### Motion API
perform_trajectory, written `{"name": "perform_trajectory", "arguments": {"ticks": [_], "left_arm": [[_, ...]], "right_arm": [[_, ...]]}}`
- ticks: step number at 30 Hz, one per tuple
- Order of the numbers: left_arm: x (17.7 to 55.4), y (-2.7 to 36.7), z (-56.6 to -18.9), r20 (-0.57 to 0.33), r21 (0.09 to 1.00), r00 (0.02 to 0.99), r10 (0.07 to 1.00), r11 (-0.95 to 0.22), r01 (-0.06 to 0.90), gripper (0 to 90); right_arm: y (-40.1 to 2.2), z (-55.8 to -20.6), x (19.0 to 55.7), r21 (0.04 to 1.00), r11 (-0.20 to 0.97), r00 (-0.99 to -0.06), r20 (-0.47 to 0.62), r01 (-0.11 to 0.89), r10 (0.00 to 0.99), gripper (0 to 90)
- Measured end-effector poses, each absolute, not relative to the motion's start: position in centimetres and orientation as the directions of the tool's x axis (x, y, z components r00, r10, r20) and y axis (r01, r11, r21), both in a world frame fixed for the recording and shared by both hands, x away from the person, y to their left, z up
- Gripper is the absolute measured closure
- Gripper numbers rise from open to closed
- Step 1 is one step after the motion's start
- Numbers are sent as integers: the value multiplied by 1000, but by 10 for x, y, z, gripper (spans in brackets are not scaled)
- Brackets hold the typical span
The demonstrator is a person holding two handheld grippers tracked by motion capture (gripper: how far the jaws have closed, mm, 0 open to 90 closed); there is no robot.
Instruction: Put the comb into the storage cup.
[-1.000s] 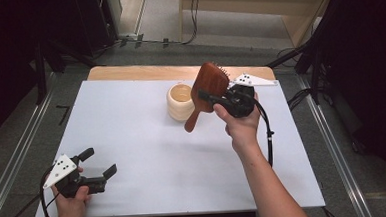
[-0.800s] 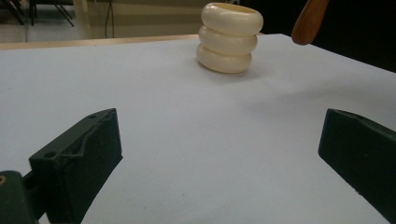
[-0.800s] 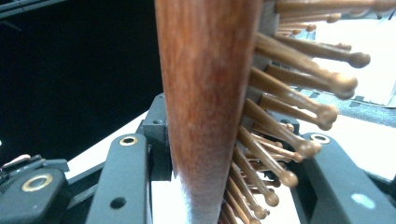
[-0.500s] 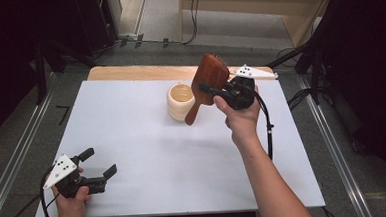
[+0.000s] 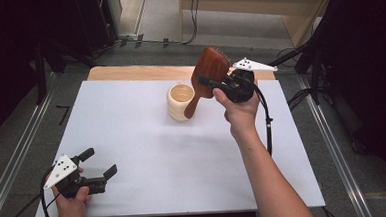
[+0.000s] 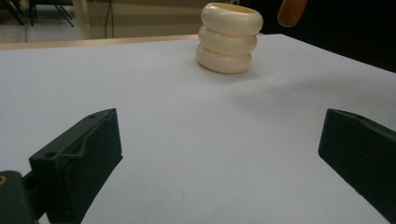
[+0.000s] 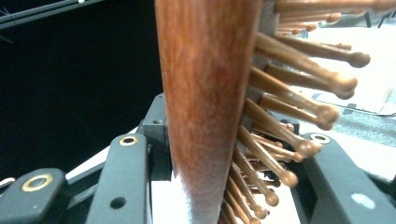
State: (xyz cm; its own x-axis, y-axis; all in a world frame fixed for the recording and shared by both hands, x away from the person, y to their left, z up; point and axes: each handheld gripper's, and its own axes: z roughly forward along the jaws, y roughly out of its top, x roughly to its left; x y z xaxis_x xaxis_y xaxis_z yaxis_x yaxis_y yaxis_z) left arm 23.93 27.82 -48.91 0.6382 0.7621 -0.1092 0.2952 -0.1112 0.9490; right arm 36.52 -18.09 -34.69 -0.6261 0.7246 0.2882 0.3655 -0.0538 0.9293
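Note:
A brown wooden hairbrush (image 5: 211, 67) hangs tilted above the white sheet, bristles turned away from the person. My right gripper (image 5: 210, 82) is shut on its head, and the handle end points down beside a cream ribbed cup (image 5: 179, 101). In the right gripper view the brush (image 7: 210, 93) stands between the two jaws, its pins pointing right. My left gripper (image 5: 101, 162) rests at the sheet's near left corner, open and empty. In the left gripper view the cup (image 6: 229, 37) stands far ahead, with the brush handle tip (image 6: 290, 9) above and to its right.
The white sheet (image 5: 132, 141) covers the table, with a strip of bare wood (image 5: 129, 72) along the far edge. Metal rails run down both sides. A black cable (image 5: 267, 119) trails from the right gripper along the forearm.
The right hand has lifted the brush slightly and carried it a little farther away, so the handle end sits higher beside the cup. The left gripper has not moved.

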Motion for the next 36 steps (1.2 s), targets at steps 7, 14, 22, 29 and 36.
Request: {"name": "perform_trajectory", "arguments": {"ticks": [7, 14, 22, 29, 36], "left_arm": [[239, 278, -489, -108, 949, 638, 763, -112, 295, 0], [239, 278, -489, -107, 949, 637, 764, -112, 294, 0], [239, 278, -489, -113, 950, 636, 764, -105, 295, 0], [240, 279, -489, -112, 950, 639, 761, -106, 293, 0], [239, 279, -489, -109, 950, 635, 765, -108, 293, 0]], "right_arm": [[-181, -343, 371, 931, -64, -625, 291, 360, 725, 528], [-180, -340, 376, 932, -72, -621, 292, 354, 727, 528], [-181, -336, 384, 934, -78, -619, 292, 349, 729, 528], [-178, -332, 392, 935, -84, -615, 293, 346, 732, 528], [-177, -329, 401, 934, -105, -612, 306, 343, 729, 528]]}}
